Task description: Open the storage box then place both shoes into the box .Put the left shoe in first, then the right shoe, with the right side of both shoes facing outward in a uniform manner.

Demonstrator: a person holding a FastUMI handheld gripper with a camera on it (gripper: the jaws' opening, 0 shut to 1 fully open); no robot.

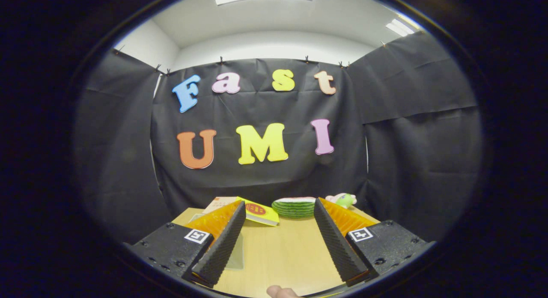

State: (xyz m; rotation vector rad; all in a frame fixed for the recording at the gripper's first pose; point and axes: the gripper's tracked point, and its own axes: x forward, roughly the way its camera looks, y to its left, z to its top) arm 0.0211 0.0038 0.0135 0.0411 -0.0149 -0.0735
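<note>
My gripper (pixel 279 210) is open, its two black ribbed fingers (pixel 220 242) spread wide with orange backs, and nothing lies between them. It is held level above a light wooden table (pixel 282 251). A clear flat edge, perhaps part of the storage box (pixel 237 253), shows just beside the left finger; I cannot tell what it is.
Beyond the fingertips at the table's far edge lie a yellow and red booklet (pixel 257 211), a green striped watermelon-like toy (pixel 294 207) and a small pink and green plush (pixel 342 199). A fingertip of a person (pixel 280 292) shows close under the gripper.
</note>
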